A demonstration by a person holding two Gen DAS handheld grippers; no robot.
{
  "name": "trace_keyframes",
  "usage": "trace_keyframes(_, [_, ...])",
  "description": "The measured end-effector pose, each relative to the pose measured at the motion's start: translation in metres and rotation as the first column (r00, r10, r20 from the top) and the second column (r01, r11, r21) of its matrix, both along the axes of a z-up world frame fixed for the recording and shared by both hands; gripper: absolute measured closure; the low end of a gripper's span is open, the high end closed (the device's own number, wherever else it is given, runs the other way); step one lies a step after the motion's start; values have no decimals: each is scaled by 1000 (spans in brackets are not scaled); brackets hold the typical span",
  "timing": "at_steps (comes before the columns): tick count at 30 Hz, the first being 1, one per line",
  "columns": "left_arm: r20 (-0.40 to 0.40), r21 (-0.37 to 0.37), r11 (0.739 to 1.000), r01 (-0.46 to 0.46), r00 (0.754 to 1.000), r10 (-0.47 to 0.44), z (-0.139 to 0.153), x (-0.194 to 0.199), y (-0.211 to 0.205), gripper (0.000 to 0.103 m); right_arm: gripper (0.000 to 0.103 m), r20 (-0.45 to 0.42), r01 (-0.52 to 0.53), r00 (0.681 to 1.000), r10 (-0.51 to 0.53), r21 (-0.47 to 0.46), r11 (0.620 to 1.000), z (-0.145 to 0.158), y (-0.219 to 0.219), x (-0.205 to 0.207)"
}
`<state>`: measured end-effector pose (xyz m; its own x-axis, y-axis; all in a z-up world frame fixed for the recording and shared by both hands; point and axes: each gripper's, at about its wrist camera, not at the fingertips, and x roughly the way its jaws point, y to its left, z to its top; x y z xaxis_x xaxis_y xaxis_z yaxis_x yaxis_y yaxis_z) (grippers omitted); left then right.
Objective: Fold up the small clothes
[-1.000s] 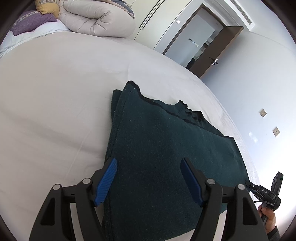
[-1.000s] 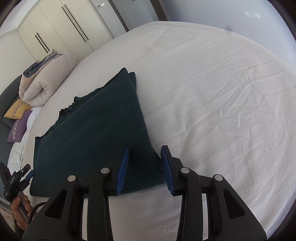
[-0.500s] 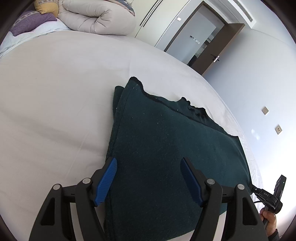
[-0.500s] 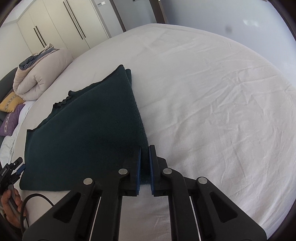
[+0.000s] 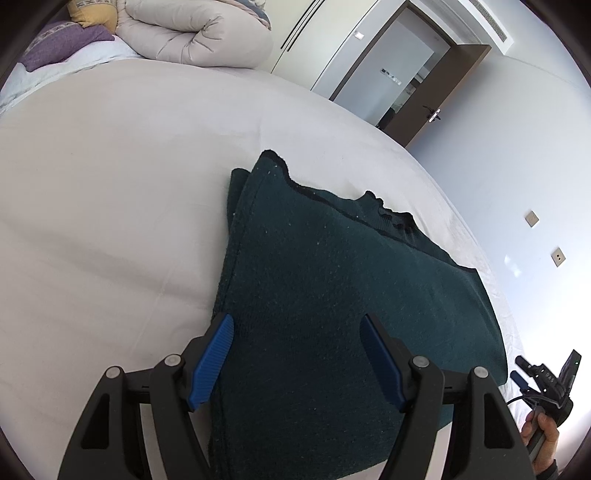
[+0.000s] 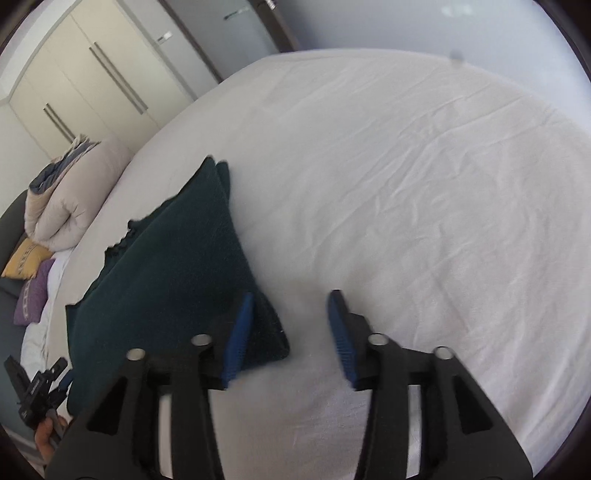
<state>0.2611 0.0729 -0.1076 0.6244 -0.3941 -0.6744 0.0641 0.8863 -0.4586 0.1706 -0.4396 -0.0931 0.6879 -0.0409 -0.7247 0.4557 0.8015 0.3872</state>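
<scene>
A dark green folded garment (image 5: 332,295) lies flat on the white bed sheet (image 5: 110,221). My left gripper (image 5: 295,325) hovers open over the garment's near left edge, with nothing pressed between its blue pads. In the right wrist view the same garment (image 6: 173,266) stretches away to the left. My right gripper (image 6: 291,299) is at the garment's near right corner and its jaws are opening. The corner lies loose beside the left pad (image 6: 240,332), and only sheet is under the right pad. Each gripper also shows at the edge of the other's view, the right gripper (image 5: 543,380) and the left gripper (image 6: 37,384), each in a hand.
A rolled beige duvet (image 5: 195,33) and purple and yellow pillows (image 5: 66,44) sit at the head of the bed. White wardrobes (image 6: 92,85) and a brown door (image 5: 443,92) stand beyond. Wrinkled bare sheet (image 6: 424,184) spreads to the right of the garment.
The right gripper closed on the garment's near right corner, then opened and shifted right, leaving the corner on the sheet. The left gripper and the rest of the garment stayed put.
</scene>
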Motion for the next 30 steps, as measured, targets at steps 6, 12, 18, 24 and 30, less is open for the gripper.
trace_keyframes(6, [-5, 33, 999, 12, 1000, -11, -2, 2, -5, 29, 45, 191, -307, 941, 278, 138, 942, 32, 77, 38])
trace_keyframes(12, [-19, 57, 998, 21, 1000, -20, -3, 4, -6, 29, 47, 96, -511, 855, 510, 322, 797, -25, 159, 104])
trace_keyframes(18, [-21, 84, 996, 31, 999, -29, -2, 3, -7, 29, 50, 122, -369, 929, 348, 340, 865, -34, 113, 87])
trace_keyframes(24, [-21, 88, 996, 31, 999, -30, -2, 2, -5, 29, 46, 119, -238, 970, 211, 306, 922, -14, 72, 62])
trace_keyframes(30, [3, 73, 997, 4, 1000, -5, 15, -2, 11, 25, 46, 138, -306, 951, 276, 306, 901, 2, 88, 58])
